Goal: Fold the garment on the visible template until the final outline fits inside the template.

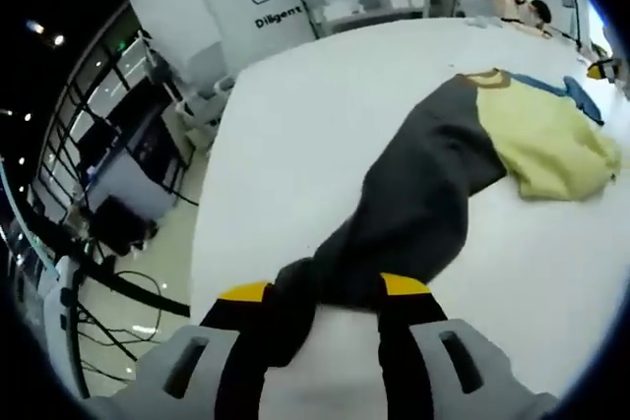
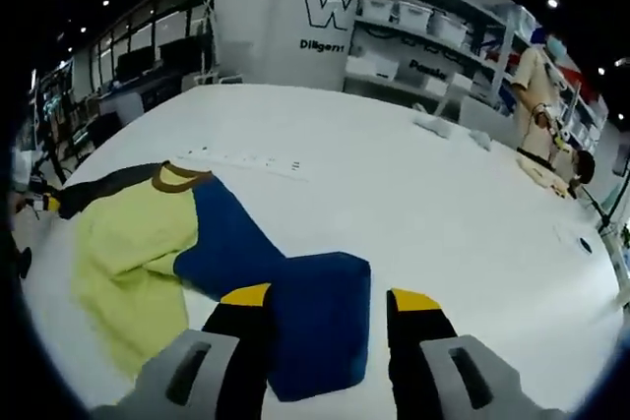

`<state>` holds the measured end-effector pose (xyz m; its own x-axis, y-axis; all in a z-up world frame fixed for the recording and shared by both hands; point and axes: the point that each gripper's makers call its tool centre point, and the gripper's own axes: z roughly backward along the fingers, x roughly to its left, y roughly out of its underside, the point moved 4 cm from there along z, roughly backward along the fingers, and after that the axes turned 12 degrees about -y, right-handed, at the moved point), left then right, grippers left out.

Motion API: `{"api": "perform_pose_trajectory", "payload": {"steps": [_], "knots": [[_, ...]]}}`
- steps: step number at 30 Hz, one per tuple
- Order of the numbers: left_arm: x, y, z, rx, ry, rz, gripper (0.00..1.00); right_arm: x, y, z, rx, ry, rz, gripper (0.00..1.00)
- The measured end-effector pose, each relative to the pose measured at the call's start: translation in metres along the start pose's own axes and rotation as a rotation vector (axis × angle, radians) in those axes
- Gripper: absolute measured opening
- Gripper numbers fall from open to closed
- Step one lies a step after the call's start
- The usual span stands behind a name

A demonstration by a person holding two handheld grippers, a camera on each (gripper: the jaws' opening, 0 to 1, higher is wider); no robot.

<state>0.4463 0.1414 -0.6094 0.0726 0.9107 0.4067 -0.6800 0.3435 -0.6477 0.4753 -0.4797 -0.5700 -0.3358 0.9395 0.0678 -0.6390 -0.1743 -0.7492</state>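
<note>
The garment lies on the white table (image 2: pixel 423 204), with a pale yellow body (image 1: pixel 546 140), a brown collar (image 2: pixel 177 177), a dark grey sleeve (image 1: pixel 423 194) and a blue sleeve (image 2: pixel 295 302). The grey sleeve stretches from the body down to my left gripper (image 1: pixel 325 290). Its cuff lies between the open jaws, against the left one. My right gripper (image 2: pixel 330 298) is open too, and the folded end of the blue sleeve sits between its jaws. A yellow-tipped piece of the left gripper (image 2: pixel 44 204) shows at the far end of the grey sleeve. No template outline is distinguishable.
A row of small marks (image 2: pixel 246 159) runs across the table behind the garment. Shelves with boxes (image 2: pixel 413 22) stand beyond the far edge, and a person (image 2: pixel 541 95) stands at the right. The table's left edge (image 1: pixel 212 194) drops to a floor with cables.
</note>
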Motion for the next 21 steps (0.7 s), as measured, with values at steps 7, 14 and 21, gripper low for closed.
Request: {"api": "perform_pose_trajectory", "payload": {"steps": [7, 14, 21], "knots": [[-0.021, -0.009, 0.020, -0.051, 0.077, 0.081, 0.67, 0.039, 0.003, 0.014, -0.027, -0.121, 0.019, 0.60], [-0.037, -0.021, 0.044, -0.100, 0.174, 0.145, 0.82, 0.094, 0.012, 0.024, -0.024, -0.275, 0.058, 0.85], [-0.052, -0.021, 0.061, -0.122, 0.216, 0.133, 0.90, 0.139, 0.025, 0.027, 0.011, -0.369, 0.119, 0.88]]}}
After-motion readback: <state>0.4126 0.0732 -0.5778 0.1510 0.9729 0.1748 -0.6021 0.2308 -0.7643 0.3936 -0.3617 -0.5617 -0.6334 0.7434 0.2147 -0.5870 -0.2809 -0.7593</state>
